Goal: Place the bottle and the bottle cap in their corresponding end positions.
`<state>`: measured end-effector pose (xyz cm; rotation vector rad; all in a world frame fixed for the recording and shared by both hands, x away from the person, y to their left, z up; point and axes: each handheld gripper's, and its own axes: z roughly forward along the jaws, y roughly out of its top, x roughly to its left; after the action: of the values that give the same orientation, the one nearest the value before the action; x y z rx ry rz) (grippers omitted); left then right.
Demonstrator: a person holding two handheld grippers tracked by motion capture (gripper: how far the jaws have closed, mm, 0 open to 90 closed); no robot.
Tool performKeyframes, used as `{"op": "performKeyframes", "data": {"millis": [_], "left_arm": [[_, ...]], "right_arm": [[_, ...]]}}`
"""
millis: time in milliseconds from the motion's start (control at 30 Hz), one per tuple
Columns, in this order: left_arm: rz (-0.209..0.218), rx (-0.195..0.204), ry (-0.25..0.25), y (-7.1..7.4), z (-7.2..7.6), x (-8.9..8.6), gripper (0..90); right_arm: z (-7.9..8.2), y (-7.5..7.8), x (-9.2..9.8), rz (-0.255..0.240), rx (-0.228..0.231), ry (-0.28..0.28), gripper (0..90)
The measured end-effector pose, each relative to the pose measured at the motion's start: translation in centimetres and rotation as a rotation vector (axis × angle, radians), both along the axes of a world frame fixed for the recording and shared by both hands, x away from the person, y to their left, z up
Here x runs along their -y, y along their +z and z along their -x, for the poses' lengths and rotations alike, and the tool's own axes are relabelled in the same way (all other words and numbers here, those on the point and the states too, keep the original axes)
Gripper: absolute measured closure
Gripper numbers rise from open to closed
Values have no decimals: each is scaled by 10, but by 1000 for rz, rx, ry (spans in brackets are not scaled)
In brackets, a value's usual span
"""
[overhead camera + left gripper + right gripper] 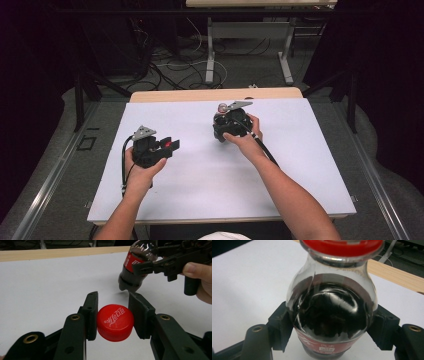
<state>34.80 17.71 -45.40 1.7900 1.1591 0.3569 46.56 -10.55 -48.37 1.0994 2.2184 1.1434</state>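
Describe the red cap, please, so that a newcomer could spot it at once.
On the white table, find the left gripper at its left side. Clamped between its black jaws is the red cap, round, ribbed, with white lettering, apart from the dark cola bottle in the right gripper.

Small cola bottle (136, 265): clear plastic, dark drink, red label, uncapped, tilted, raised just above the white tabletop (50, 285). Red screw cap (115, 322): white lettering, held on edge nearer than the bottle, apart from it.

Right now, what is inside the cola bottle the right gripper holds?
Dark cola fills the bottle up to its shoulder; the clear neck above looks empty. The red label band and the right gripper cover the lower part.
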Motion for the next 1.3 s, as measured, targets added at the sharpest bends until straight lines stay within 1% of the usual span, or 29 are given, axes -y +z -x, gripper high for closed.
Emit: {"op": "performKeyframes", "data": {"millis": [100,200,333,400,433,467,500,567,600,633,700,733,767,800,867,933,1000,1167,1267,1300], "left_arm": [[0,0,4,-1,0,0,617],[5,-3,7,-1,0,-1,617],[8,5,12,-1,-1,-2,617],[7,1,13,-1,-1,-3,617],[6,2,13,-1,-1,-3,617],[7,3,14,-1,-1,-3,617],[5,0,13,0,0,-3,617],[4,-1,12,0,0,-3,617],[4,-2,11,0,0,-3,617],[3,-2,11,0,0,-3,617],[4,3,14,-1,-1,-2,617],[2,2,11,-1,-1,-2,617],[1,2,12,-1,-1,-2,617],[3,0,12,-2,-1,-2,617],[4,-5,10,-2,-1,-2,617],[2,-7,10,-2,-1,-1,617],[2,-2,12,-3,-1,0,617],[-1,-12,7,-4,-1,0,617],[-4,-10,11,-6,-2,1,617],[-6,-20,9,-6,-2,1,617]], "right_arm": [[-3,-8,-4,10,-12,-11,297],[-5,-14,-7,14,-21,-6,297],[-6,-20,-9,2,-23,-17,296],[-6,-22,-9,-9,-22,-19,296],[-6,-24,-8,-6,-17,-18,295],[-6,-25,-8,-10,-23,-20,295],[-6,-26,-9,-6,-33,-24,294],[-5,-27,-8,-11,-24,-28,294],[-5,-27,-8,-20,-18,-21,294],[-4,-27,-8,-8,-23,-22,293],[-3,-28,-7,-8,-19,-23,291],[-3,-28,-8,-19,-15,-21,290],[-2,-28,-8,0,-13,-21,290],[-2,-28,-9,1,-14,-23,289],[-2,-29,-9,-3,-11,-24,287],[-3,-29,-8,-11,-18,-24,285],[-3,-29,-8,-10,-18,-18,281],[-3,-29,-8,-31,-28,-12,221],[-2,-29,-7,-22,-42,-11,174],[-2,-29,-6,-21,-40,-4,162]]}}
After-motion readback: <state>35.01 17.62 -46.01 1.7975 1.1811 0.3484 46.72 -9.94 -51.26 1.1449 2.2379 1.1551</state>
